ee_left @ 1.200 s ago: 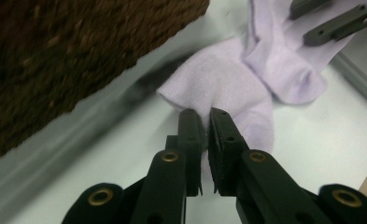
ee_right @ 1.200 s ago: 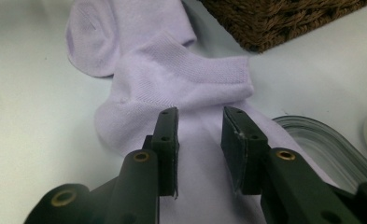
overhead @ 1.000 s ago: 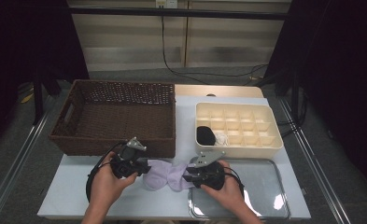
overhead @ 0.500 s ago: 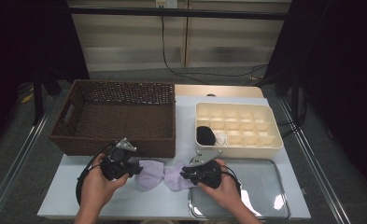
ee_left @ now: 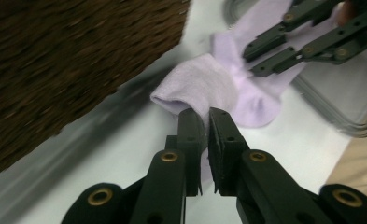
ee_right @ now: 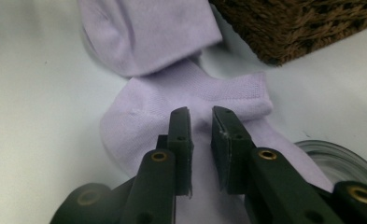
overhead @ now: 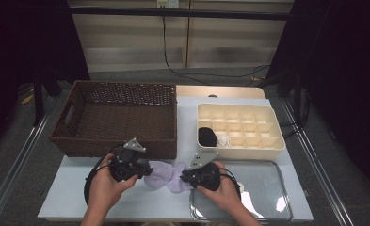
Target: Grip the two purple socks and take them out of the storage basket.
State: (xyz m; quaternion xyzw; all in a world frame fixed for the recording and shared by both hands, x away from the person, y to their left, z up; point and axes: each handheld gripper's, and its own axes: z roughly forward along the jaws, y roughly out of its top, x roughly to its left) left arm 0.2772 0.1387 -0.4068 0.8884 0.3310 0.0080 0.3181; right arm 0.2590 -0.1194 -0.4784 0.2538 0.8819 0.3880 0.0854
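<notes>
Two lilac socks [overhead: 166, 174] lie overlapping on the white table in front of the basket. My left gripper [overhead: 147, 170] comes in from the left, and in the left gripper view it [ee_left: 205, 114] is shut on the edge of one sock [ee_left: 204, 79]. My right gripper [overhead: 183, 178] comes in from the right. Its jaws [ee_right: 201, 114] have just been closing and now pinch a fold of the other sock [ee_right: 195, 93] just below its cuff. The first sock [ee_right: 148, 32] lies folded beyond it.
A brown wicker basket [overhead: 121, 86] stands at the back left. A cream compartment tray [overhead: 277, 141] at the back right holds a black bundle [overhead: 207, 136] and something white [overhead: 222, 140]. A clear shallow tray [overhead: 262, 188] lies under the right hand.
The right gripper's jaws have narrowed onto the sock. The left hand shifted slightly left and back, and the socks between the grippers are spread a little wider.
</notes>
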